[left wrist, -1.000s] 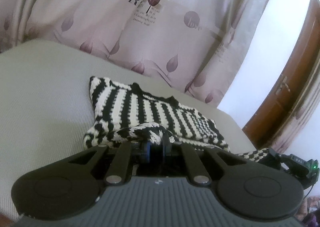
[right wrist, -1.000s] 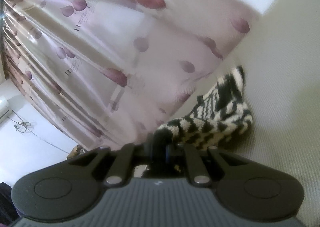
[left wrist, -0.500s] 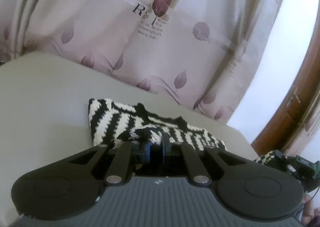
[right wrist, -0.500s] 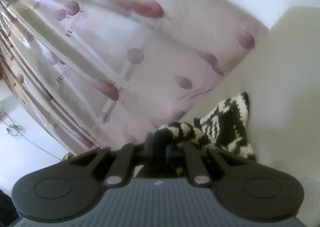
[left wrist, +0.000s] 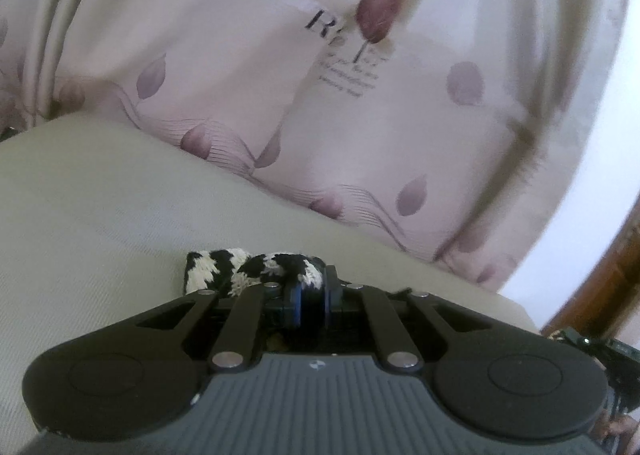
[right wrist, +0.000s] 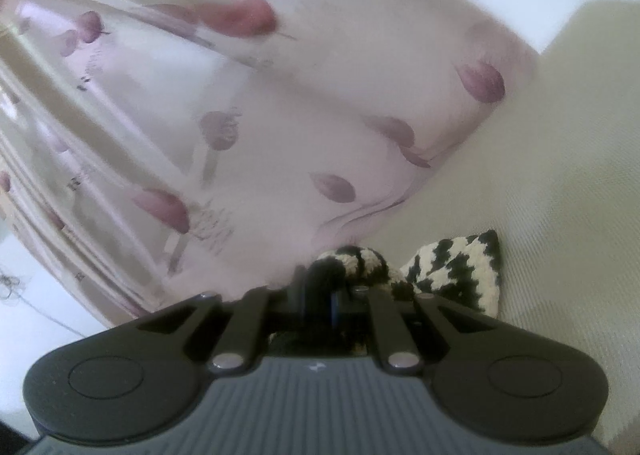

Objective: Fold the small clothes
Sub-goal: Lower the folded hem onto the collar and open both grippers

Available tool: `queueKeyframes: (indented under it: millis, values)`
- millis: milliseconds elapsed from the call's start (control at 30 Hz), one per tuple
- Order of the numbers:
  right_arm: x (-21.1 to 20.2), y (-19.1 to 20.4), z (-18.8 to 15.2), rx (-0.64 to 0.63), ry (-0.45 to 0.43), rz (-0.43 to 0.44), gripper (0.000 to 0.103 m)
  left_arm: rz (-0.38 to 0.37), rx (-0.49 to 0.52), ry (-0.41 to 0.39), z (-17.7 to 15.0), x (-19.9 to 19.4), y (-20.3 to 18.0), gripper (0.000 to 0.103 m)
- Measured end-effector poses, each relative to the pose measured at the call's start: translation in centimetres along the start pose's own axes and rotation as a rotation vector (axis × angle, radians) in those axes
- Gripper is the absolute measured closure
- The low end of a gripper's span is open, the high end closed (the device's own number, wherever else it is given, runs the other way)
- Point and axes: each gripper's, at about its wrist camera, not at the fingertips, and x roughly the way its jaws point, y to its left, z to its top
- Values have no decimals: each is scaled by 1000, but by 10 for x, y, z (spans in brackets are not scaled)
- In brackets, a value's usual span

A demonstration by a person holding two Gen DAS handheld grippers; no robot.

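- Curtain [left wrist: 248, 67] with purple leaf print fills the background in both wrist views, hanging right behind the far edge of the beige surface [left wrist: 92, 215] I'm working on; brown door frame [left wrist: 612, 287] shows at far right of the left view
- left hand-held gripper [left wrist: 307, 291] is pinched tight on a bunched edge of the black-and-white knit garment [left wrist: 256, 269]; I hold it by the edge so the layer comes along with my hand as a flap
- right hand-held gripper [right wrist: 320, 287] is likewise clamped on the other end of that same edge, knit bulging out just past the fingers; a grip at each end keeps the lifted edge straight, so the fold line should come out even
- garment sits on the surface near the curtain side, mostly hidden under both tools; in the right view a striped corner [right wrist: 460, 275] rests on the surface just beside the tool, in the left view only a small lump shows ahead of the fingers
- both tools point slightly down and low over the surface, so the carried edge should land on the layer below, not drag it
- my read: mid-fold, carried edge not yet laid down; can't see how far it overlaps the rest
- risk: loose knit may stretch or slip from a pinch, skewing the fold
- blurry dark device [left wrist: 592, 347] at the right edge of the left view is probably my other tool, can't tell for sure
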Motion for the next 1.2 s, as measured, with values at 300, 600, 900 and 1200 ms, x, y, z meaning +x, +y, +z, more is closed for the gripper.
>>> queueKeyframes:
  millis: [300, 600, 900, 1200]
  values:
    - [60, -42, 11, 111, 30, -82, 91, 80, -49, 62, 5, 71, 20, 93]
    - [59, -84, 5, 346, -91, 17, 49, 87, -67, 93, 1, 94, 30, 83]
    - [11, -59, 0, 198, -111, 6, 46, 135, -19, -77, 18, 65, 23, 4]
    - [47, -7, -6, -313, 81, -340, 46, 217, 74, 21, 2, 46, 36, 4]
